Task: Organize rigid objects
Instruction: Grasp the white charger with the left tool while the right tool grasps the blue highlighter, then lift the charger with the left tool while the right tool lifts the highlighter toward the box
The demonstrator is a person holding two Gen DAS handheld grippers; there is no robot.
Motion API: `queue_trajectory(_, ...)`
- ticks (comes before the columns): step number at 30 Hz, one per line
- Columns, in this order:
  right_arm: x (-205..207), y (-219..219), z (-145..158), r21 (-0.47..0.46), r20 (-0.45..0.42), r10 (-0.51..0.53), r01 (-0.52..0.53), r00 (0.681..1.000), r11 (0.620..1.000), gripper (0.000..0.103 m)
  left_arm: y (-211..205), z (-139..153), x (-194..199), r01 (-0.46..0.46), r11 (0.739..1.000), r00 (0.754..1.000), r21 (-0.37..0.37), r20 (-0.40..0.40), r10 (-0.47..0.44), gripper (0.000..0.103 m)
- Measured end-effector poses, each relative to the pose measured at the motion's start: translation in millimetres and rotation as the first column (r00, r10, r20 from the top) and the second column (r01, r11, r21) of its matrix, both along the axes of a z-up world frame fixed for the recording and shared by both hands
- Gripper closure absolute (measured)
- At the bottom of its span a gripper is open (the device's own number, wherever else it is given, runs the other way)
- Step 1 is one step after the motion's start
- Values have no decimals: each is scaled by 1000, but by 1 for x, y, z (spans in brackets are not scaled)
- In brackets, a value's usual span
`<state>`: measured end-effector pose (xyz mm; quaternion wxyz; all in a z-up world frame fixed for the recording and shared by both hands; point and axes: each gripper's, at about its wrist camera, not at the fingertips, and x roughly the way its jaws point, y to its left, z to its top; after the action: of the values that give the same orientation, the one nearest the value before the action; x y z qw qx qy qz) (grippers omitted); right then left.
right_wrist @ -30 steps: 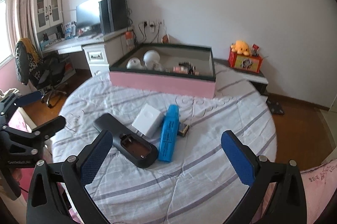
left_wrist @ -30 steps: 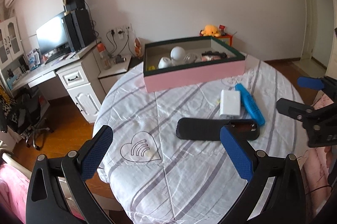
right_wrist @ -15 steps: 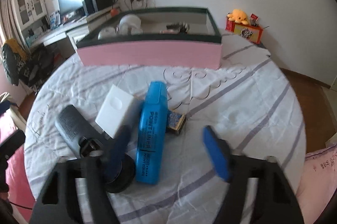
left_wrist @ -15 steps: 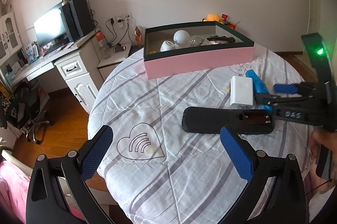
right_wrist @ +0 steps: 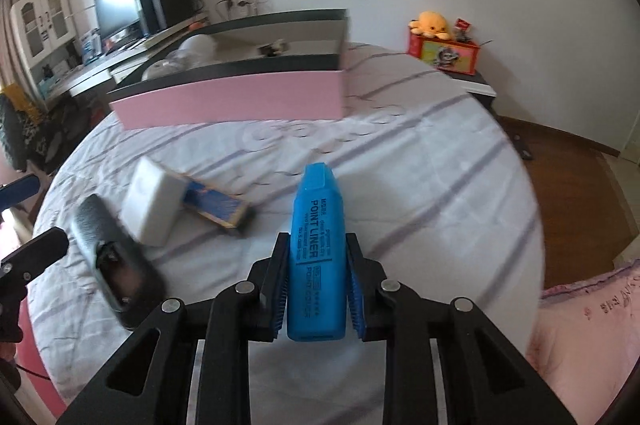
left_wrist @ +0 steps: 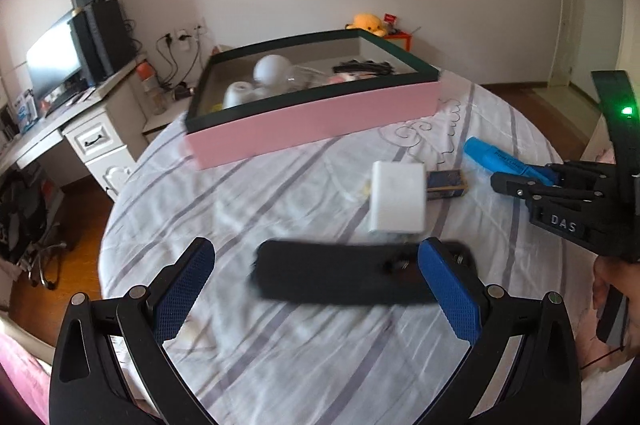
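Note:
My right gripper is shut on a blue highlighter, holding it by its rear half, tip pointing away; it also shows in the left wrist view. My left gripper is open, its pads either side of a black remote lying across the table. A white adapter block and a small dark blue box lie beyond the remote. The pink box with dark green rim stands at the table's back and holds white items.
The round table has a white striped cloth. A desk with a monitor stands at the left. A red toy box with a yellow plush stands by the wall. Wooden floor lies to the right.
My right gripper moved in and closed on the blue highlighter, lifting it off the spot beside the white block. My left gripper moved closer to the black remote and stayed open.

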<state>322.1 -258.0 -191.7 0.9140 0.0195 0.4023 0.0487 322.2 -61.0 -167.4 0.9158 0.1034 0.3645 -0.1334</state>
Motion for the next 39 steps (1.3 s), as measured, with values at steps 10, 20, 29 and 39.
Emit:
queue_trajectory(10, 7, -10, -7, 46, 14, 17, -18, 1000, 999, 78, -38, -23, 38, 33, 999, 996, 5, -82, -32, 0)
queue_trajectory(20, 9, -11, -9, 50, 34, 27, -29, 999, 998, 77, -50, -40, 52, 91, 996, 987, -11, -133, -91, 48)
queue_trajectory(29, 13, -9, -8, 18, 35, 36, -37, 999, 999, 77, -48, -32, 42, 103, 994, 989, -20, -100, -104, 62)
queue_trajectory(39, -8, 1, 22, 28, 100, 42, -45, 994, 999, 77, -4, 9, 16, 34, 998, 999, -57, 9, -34, 64)
